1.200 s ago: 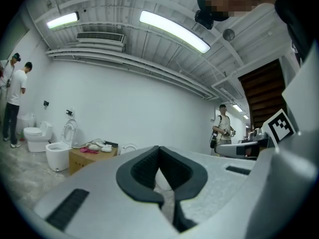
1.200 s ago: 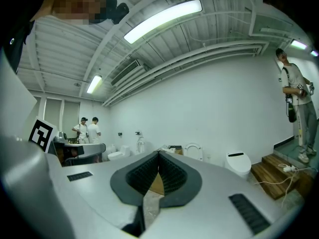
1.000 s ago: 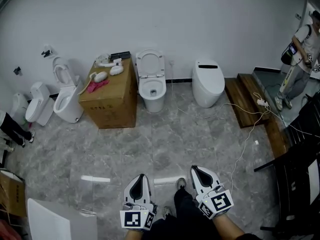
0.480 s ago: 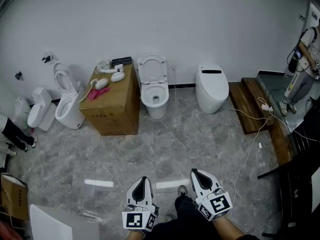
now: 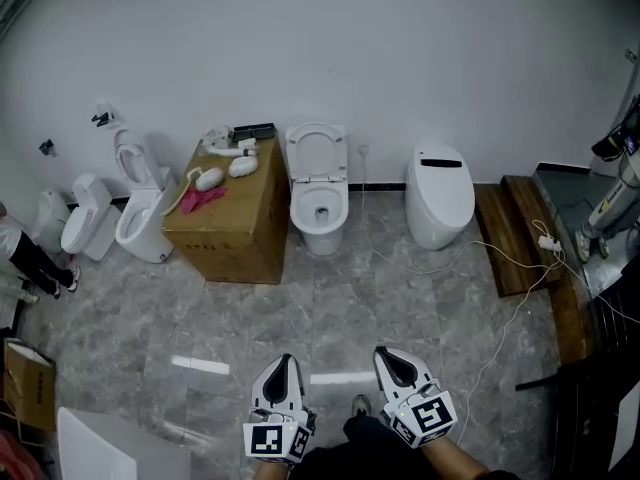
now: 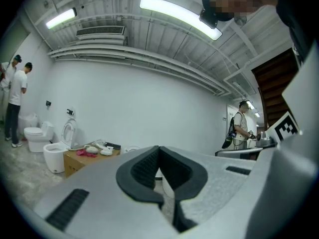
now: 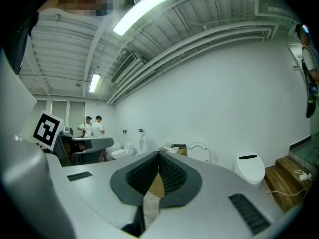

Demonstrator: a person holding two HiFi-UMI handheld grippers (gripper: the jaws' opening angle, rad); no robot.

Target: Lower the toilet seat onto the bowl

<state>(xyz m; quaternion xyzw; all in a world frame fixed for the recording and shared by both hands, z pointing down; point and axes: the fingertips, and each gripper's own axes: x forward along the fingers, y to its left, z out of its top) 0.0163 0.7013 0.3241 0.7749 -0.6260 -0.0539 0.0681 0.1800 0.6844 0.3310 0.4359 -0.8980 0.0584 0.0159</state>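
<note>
While both are held low by the person's legs, left gripper (image 5: 283, 366) and right gripper (image 5: 388, 358) are clenched and empty. Toilet seat (image 5: 317, 154) stands raised, apparently against its lid, well ahead across the floor. Its bowl (image 5: 319, 211) is just beside the cardboard box (image 5: 232, 218).

No legible text, no readable labels

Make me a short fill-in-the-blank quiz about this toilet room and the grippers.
Between the box and the closed toilet, the open toilet's seat stands ____, not lowered. In the head view, the closed toilet is on its ____ side. The left gripper and right gripper both have jaws ____, holding nothing. Missing words: raised; right; shut.
</note>
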